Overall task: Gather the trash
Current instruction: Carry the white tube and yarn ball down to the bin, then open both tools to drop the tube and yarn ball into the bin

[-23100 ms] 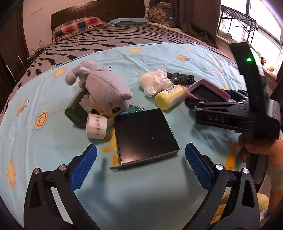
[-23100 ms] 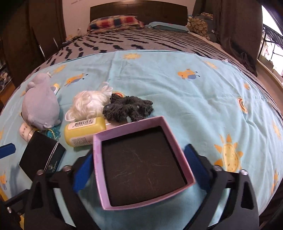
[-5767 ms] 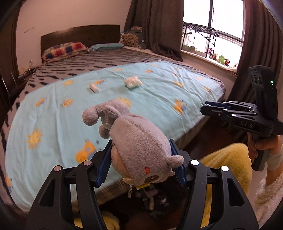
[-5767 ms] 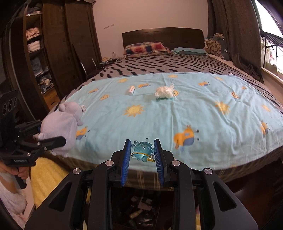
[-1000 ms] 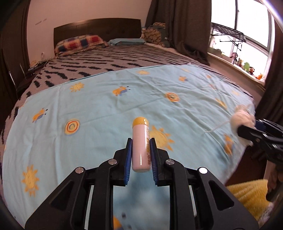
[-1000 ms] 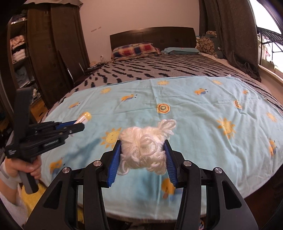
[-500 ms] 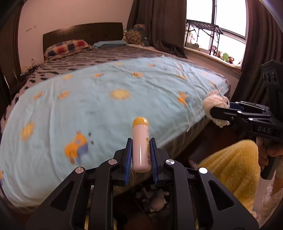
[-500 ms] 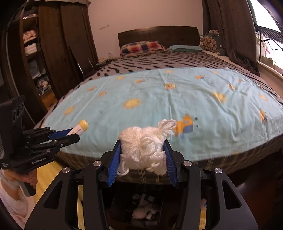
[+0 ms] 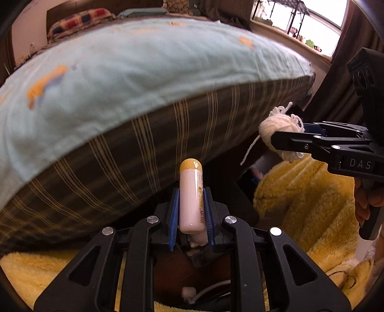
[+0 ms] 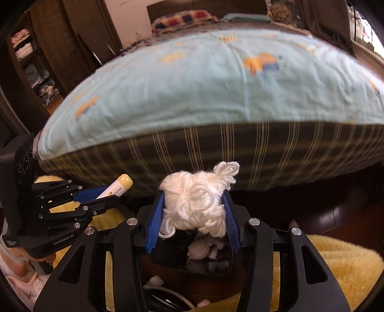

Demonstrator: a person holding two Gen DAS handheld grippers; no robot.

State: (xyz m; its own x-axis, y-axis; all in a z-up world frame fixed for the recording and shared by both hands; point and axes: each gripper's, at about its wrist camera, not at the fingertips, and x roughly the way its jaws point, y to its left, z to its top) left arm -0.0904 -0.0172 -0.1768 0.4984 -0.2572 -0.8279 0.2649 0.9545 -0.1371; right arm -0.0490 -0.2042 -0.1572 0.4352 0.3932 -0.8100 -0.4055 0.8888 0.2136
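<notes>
Left gripper [image 9: 190, 211] clamped on white tube [image 9: 191, 199], yellow cap up, label print illegible; right gripper [image 10: 193, 213], marked "DAS", held yarn ball [image 10: 195, 204] below bed [image 10: 216, 96] edge; bin [image 10: 192, 261] contents indistinct.

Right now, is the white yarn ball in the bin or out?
Out: the white yarn ball is clamped in the right tongs above the bin.

A home bedroom. A wide bed [image 10: 216, 79] fills the view, spread with a pale blue sheet printed with cartoon suns and a striped mattress side below. A checked pillow [image 10: 182, 18] lies against the dark headboard at the far end, a wardrobe [image 10: 31, 60] with folded clothes stands left, and curtains [image 9: 345, 72] hang by a window on the right.
</notes>
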